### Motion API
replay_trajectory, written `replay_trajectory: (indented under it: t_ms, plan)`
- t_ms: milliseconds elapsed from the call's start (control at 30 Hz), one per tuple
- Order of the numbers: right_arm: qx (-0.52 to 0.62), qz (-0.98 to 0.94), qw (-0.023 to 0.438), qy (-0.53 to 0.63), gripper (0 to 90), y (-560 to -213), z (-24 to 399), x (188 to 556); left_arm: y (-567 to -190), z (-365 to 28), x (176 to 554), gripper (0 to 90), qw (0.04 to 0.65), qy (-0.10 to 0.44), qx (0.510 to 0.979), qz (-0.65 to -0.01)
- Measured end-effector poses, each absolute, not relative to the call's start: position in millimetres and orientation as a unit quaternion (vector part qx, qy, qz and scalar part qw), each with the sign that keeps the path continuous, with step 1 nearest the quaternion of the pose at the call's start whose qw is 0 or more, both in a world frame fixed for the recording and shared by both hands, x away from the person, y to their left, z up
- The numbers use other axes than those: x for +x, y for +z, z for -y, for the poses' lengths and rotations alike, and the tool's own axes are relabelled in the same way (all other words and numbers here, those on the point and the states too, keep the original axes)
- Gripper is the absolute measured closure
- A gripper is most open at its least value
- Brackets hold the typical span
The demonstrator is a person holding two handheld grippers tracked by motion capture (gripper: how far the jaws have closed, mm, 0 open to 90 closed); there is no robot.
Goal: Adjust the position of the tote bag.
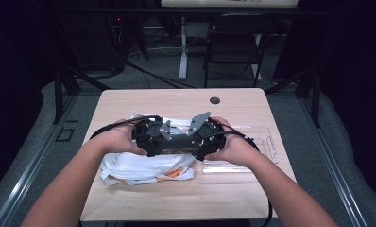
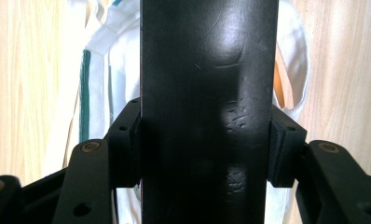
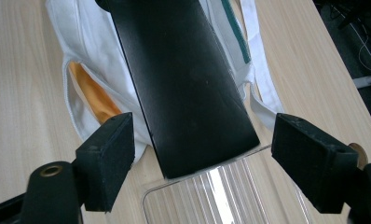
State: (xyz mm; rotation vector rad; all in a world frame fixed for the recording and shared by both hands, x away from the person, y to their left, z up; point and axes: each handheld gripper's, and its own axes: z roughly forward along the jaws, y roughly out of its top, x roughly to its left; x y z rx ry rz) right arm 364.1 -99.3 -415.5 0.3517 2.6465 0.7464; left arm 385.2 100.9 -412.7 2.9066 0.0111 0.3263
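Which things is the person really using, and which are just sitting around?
Being used:
black flat bar, clamped by the left gripper
right gripper, open around the bar's end
white cloth bag underneath

Just lying about:
clear plastic tray
chair behind the table

one black flat box (image 3: pixel 183 79), one white cloth bag (image 1: pixel 139 168), one clear plastic tray (image 1: pixel 252 149), two grippers
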Motion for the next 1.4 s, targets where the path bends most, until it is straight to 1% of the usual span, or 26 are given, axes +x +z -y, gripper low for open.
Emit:
replay_trajectory:
  t_ms: [367, 467, 767, 1067, 1300, 1400]
  plan:
    - [0.115, -0.941, 0.182, 0.26, 24.4, -417, 95, 367, -413, -95, 385, 43.0, 0.112, 0.114, 0.987, 0.004]
    - [0.113, -0.943, 0.175, 0.26, 26.0, -419, 94, 367, -414, -94, 384, 43.0, 0.112, 0.112, 0.987, 0.005]
    - [0.106, -0.946, 0.167, 0.258, 26.2, -421, 89, 369, -414, -90, 384, 43.0, 0.118, 0.113, 0.986, 0.011]
    - [0.106, -0.952, 0.151, 0.246, 30.3, -424, 88, 371, -413, -87, 382, 43.0, 0.121, 0.119, 0.985, 0.022]
    - [0.106, -0.955, 0.141, 0.239, 31.1, -429, 87, 373, -414, -84, 381, 43.0, 0.128, 0.118, 0.985, 0.019]
    - [0.106, -0.956, 0.135, 0.237, 32.4, -431, 85, 374, -414, -82, 382, 43.0, 0.122, 0.12, 0.985, 0.03]
